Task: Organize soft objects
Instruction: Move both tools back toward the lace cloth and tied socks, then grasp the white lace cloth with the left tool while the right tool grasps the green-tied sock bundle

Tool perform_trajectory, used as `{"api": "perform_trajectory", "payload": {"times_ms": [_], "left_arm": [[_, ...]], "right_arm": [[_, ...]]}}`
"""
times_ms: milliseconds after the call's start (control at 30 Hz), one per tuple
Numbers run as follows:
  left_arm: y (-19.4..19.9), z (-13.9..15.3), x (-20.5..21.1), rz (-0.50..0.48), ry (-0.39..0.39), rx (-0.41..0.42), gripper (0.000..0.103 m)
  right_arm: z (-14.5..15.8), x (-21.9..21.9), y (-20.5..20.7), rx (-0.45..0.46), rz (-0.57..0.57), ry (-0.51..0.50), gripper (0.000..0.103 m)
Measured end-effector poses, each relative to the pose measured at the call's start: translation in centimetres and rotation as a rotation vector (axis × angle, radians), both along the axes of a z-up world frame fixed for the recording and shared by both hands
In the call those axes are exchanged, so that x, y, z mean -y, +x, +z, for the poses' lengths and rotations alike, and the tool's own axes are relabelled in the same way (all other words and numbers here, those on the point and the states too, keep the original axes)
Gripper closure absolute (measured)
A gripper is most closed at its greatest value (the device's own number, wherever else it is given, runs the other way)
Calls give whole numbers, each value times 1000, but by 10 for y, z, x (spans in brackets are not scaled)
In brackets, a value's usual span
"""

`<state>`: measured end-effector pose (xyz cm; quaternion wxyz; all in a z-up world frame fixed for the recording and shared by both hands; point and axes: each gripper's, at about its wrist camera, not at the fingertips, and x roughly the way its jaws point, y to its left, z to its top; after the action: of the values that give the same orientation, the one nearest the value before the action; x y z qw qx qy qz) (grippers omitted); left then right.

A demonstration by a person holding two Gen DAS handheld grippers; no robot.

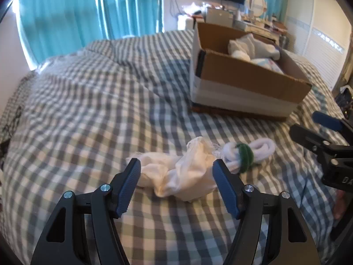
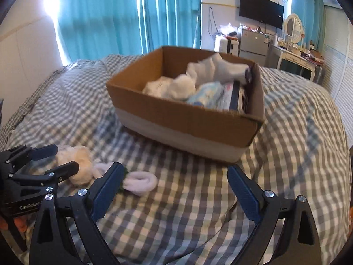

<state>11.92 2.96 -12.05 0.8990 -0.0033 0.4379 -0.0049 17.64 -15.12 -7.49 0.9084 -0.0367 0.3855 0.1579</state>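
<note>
Two soft items lie loose on the checked bed cover (image 1: 88,114), in front of the cardboard box (image 1: 249,81). Cream crumpled cloth (image 1: 183,172) is nearest my left claw (image 1: 176,165); its far end reaches up between the blue pads (image 1: 130,185), but neither pad presses on it. Left claw is spread wide, nothing gripped. Just right of the cloth, touching or nearly so, sits a white rolled sock bundle (image 1: 262,148) with a green band (image 1: 245,154) round its middle.

Right claw (image 2: 174,172) is also spread wide and empty, jaws over bare checked cover. The sock bundle (image 2: 141,182) lies just beside its left pad, partly hidden behind it. My left claw (image 2: 64,159) shows at that view's left edge, against the cream cloth (image 2: 81,163).

Box sits farther back on the bed, open top, white band along its lower wall. Inside: white and grey soft pieces piled up, a pale blue patterned one next to them. Details blurred.

Background: teal curtains (image 2: 110,15), wall screen (image 2: 261,10), cluttered dresser.
</note>
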Motion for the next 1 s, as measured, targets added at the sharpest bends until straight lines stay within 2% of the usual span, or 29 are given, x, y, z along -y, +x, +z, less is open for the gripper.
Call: {"api": "perform_trajectory", "payload": {"times_ms": [467,500,567,600,667,700,800,1000], "left_arm": [[1,-12,1,-20,-20,-40,40],[1,-13,2,-21,-14,-43,43],[2,-14,3,-29,-10,-49,59],[2,-16,4,-33,-9,-55,62],[3,-19,5,-40,-6,-66,80],[3,-19,5,-41,-5,-69,85],[3,-20,3,-24,-1,-69,92],[-3,-6,-11,30,-50,4,93]], "right_arm": [[-7,-7,-6,9,21,-43,8],[-7,-7,-6,8,24,-43,8],[-8,-7,-6,6,24,-43,8],[-9,-7,-6,4,25,-42,8],[-9,-8,-5,1,28,-44,8],[-10,-8,-6,1,29,-47,8],[-11,-12,-6,1,40,-59,8],[-9,-24,-8,19,98,-64,8]]}}
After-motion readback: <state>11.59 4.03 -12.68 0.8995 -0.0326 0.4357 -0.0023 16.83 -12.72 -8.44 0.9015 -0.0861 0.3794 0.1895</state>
